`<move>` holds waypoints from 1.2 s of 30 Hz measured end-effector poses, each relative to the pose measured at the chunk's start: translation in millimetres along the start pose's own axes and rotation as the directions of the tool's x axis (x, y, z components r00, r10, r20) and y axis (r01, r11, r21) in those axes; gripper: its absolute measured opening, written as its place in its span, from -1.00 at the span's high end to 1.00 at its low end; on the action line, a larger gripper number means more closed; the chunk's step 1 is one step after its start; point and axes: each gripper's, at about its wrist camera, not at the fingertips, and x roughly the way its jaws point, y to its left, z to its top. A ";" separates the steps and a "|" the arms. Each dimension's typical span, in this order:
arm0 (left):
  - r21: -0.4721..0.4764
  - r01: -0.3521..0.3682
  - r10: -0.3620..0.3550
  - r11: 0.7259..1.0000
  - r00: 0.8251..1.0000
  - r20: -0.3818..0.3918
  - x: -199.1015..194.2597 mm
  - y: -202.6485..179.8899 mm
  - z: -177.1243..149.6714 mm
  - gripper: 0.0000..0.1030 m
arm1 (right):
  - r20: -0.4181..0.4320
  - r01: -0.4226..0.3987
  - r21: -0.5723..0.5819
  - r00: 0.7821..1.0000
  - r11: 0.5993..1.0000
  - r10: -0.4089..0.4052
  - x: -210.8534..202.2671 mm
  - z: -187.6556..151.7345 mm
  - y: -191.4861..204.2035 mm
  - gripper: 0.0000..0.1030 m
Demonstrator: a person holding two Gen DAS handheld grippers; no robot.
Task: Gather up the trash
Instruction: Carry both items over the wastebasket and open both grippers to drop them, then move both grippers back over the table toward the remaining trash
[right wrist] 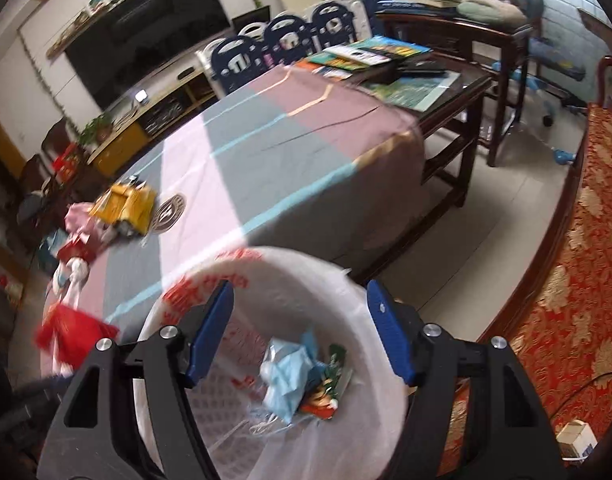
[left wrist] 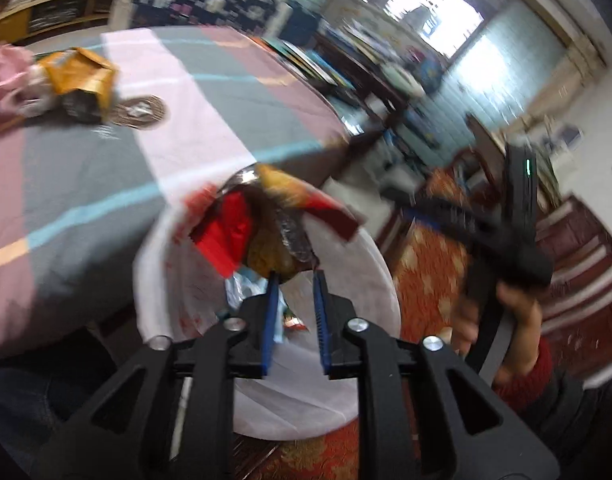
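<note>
Left wrist view: a clump of wrappers (left wrist: 262, 228) is seen at the tips of the left gripper (left wrist: 296, 280), directly above the bin (left wrist: 369, 248). The fingers (left wrist: 270, 312) are parted narrowly; whether they grasp the clump cannot be told.

Right wrist view: the right gripper (right wrist: 300, 304) hangs over the bin (right wrist: 385, 364), released and empty. Shown only here: trash (right wrist: 306, 380) already inside the bin, more litter (right wrist: 124, 206) well beyond the bin on the worktop (right wrist: 286, 160).
</note>
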 end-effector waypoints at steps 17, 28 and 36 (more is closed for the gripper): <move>-0.117 -0.578 0.590 0.807 0.788 0.175 -33.3 31.0 -4.2 -0.76 | -0.022 -0.030 -0.033 0.999 0.999 0.029 3.8 -0.5 15.6 -0.39; -0.357 -0.706 0.789 0.611 0.578 0.207 -97.3 98.3 -7.4 -0.81 | -0.039 -0.031 -0.109 0.999 0.994 0.027 7.6 -6.9 42.4 -0.40; -0.451 -0.657 0.772 0.604 0.622 0.127 -97.4 128.3 -16.8 -0.82 | -0.071 -0.056 -0.191 0.997 0.980 0.044 15.2 -16.8 72.4 -0.40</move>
